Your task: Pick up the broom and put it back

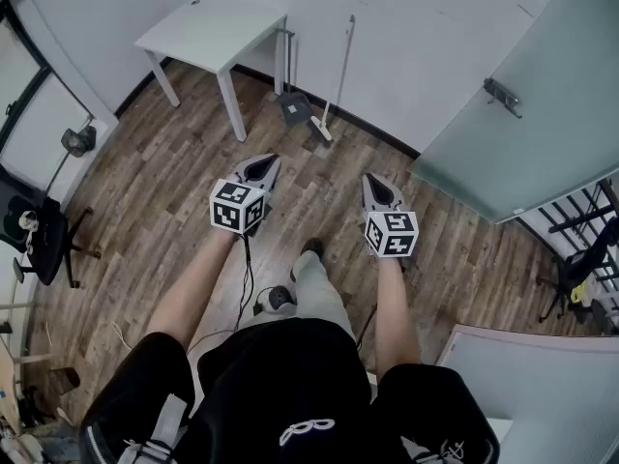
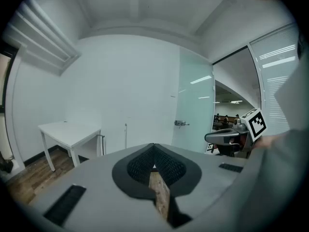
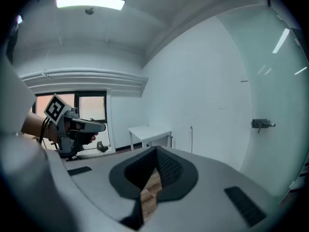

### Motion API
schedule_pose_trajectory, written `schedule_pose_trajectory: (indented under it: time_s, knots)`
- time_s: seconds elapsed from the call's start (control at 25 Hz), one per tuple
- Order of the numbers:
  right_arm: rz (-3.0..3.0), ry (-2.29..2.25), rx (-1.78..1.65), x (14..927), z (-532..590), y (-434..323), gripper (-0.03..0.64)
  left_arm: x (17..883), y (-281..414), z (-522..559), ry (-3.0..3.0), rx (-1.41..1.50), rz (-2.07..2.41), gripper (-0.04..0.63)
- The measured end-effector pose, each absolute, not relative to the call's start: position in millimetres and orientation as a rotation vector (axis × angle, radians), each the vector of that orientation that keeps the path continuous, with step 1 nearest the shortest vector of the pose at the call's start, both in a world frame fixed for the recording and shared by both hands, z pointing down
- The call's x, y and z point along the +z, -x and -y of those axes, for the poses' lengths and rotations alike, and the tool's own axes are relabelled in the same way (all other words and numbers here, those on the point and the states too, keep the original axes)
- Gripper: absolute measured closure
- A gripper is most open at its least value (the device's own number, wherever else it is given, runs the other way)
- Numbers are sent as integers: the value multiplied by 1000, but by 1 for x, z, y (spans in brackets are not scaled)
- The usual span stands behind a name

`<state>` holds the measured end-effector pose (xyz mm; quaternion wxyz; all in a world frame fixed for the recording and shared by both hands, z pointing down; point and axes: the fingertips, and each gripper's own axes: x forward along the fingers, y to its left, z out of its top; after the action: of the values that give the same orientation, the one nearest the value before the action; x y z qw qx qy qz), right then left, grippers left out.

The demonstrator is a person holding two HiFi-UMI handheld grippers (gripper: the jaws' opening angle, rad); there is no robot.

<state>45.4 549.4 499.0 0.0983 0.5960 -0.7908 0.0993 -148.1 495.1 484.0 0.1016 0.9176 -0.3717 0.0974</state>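
Leaning on the wall (image 1: 426,56) at twelve o'clock, the broom (image 1: 339,72) stands untouched; left gripper (image 1: 261,166) and right gripper (image 1: 376,188) are pinched closed, empty; shirt logo (image 1: 307,431) unreadable.

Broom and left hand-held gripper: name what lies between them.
Only bare wood floor separates the left hand-held gripper and the broom; the head view shows it.

The floor (image 1: 145,191) was wood-grain planks with a low sheen. The table (image 1: 208,32) was smooth, matt white. The door (image 1: 522,153) was frosted glass with a metal handle (image 1: 503,95). The left hand-held gripper (image 1: 261,168) and right hand-held gripper (image 1: 378,190) had matt grey plastic shells and black ribbed pads (image 2: 137,166).
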Motion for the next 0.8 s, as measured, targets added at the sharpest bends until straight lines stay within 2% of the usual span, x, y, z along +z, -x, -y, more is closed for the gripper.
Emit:
schedule_pose_trajectory:
  time_s: [0.32,0.8]
  knots:
    - [2355,-1731,291,495,-568,-28,592,478,166,-517,-2700,259,1121,578]
    - [2372,-1671,278,502,-534,6,592,487,204,-495,-2647,232,1196,578]
